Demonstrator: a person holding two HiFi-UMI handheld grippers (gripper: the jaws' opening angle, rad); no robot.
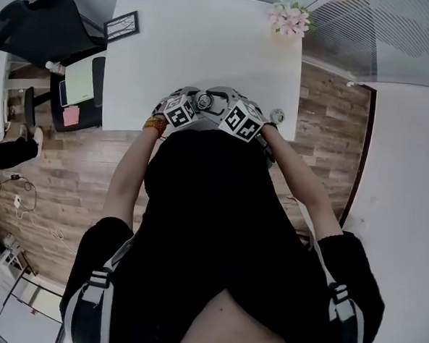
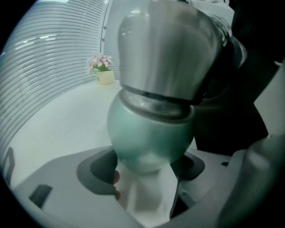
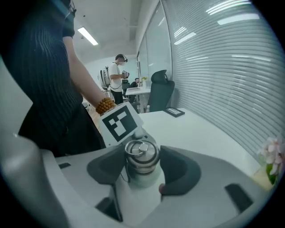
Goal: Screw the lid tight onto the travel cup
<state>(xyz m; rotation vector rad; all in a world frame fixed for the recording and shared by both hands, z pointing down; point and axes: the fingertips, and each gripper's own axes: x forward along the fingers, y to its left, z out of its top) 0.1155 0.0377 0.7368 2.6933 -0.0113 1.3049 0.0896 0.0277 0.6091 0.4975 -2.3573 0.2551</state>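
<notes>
Over the near edge of the white tabletop [image 1: 207, 51], both tools meet on the travel cup [image 2: 151, 133], right in front of the person's chest

Left tool [image 2: 147, 168]: jaws clamped on the cup's rounded green base, one dark pad each side, base end facing that tool's camera. Brushed-steel upper body rises away from it, tilted toward the right tool

Right tool [image 3: 141, 171]: jaws set wide and closed on the steel lid [image 3: 141, 153], pads touching it on both sides. Lid top with its wire ring faces that tool's camera. Lid sits on the cup's mouth; how far it's threaded on, can't tell from any view

Marker cube [image 3: 119, 122] of the left tool shows just behind the lid in the right gripper view, bead bracelet [image 3: 106, 105] on the wrist beyond it

Head view: cup mostly hidden between the two tools

Elsewhere on the tabletop: flower pot [image 1: 289, 21] at the far right corner, dark picture frame [image 1: 122, 27] at the far left corner, both well apart from the cup. Office chair [image 1: 42, 22] off to the left, second person [image 3: 118, 75] standing in the background
</notes>
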